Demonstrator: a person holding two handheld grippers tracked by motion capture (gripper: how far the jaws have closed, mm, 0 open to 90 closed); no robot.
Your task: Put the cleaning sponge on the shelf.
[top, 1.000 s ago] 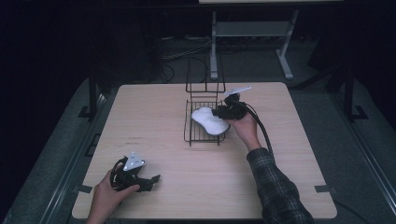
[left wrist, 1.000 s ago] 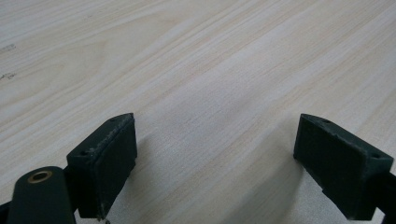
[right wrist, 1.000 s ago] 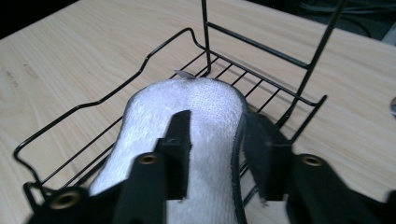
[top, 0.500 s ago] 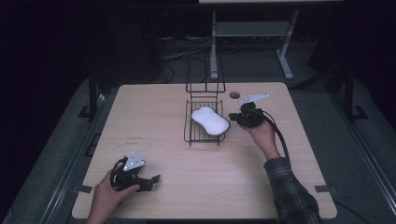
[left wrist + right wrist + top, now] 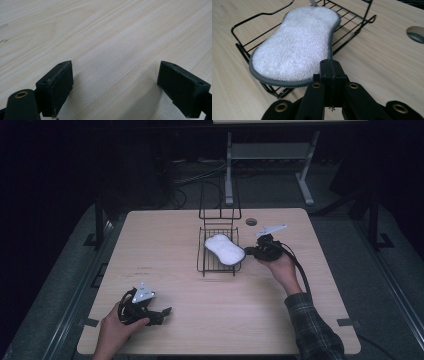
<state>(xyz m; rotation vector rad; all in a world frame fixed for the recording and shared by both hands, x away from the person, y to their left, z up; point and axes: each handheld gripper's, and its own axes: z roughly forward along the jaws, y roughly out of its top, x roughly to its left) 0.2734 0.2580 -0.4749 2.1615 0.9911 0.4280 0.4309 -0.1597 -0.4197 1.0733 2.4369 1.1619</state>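
**A:** Sponge (image 5: 224, 249) is sitting in the black wire rack (image 5: 202, 262) in the middle of the table (image 5: 165, 240), kind of draped over it. It's a white, peanut-shaped pad with a grey stitched edge, and in the right gripper view one end of it (image 5: 294, 45) hangs out past the rack's (image 5: 244, 23) near rim.

**B:** Is the right gripper holding it?

**A:** Nope. Right gripper (image 5: 251, 252) is parked just beside the rack on its right side, jaws pressed together with nothing between them. They've just been closing, and closed on air. From its own camera the tips (image 5: 331, 72) sit right by the grey edge of the sponge; can't tell if they actually touch it.

**B:** And the other hand?

**A:** Left gripper (image 5: 161, 313) is way off at the near left corner of the table, well apart from the rack. Jaws spread wide, and in the left gripper view there's just bare wood (image 5: 105, 37) between them, so it has hold of nothing.

**B:** Anything else up there?

**A:** A round cable hole (image 5: 251, 222) in the tabletop behind the right gripper, near the rack's tall back frame.
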